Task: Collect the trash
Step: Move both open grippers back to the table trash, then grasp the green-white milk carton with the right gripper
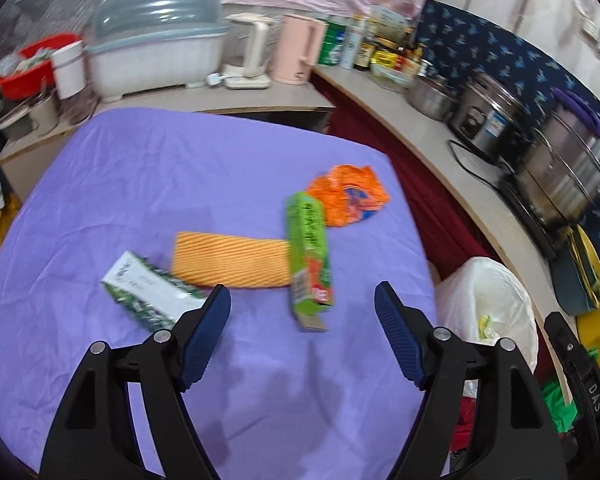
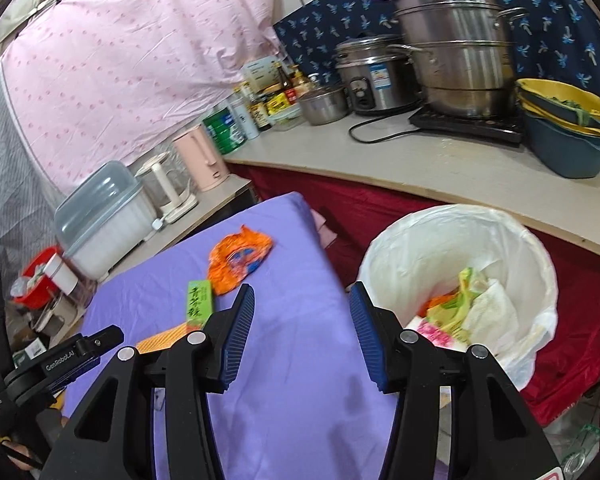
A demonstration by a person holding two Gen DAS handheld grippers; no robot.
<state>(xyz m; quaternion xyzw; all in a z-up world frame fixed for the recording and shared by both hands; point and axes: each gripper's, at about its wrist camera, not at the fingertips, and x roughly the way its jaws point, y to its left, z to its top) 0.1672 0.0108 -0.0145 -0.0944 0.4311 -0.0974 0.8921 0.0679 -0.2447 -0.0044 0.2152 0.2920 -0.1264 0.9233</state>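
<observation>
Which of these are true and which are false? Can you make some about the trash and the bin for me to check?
1. The left gripper is holding the green box. False: its jaws are open and hold nothing.
2. The green box lies partly on the orange cloth. True.
3. The bin is empty. False: wrappers and paper already lie inside its white bag.
4. The orange wrapper lies on the purple cover. True.
5. The white box stands upright in the bin. False: it lies on the purple cover, next to the orange cloth.
6. The right gripper is open with nothing between its jaws. True.
</observation>
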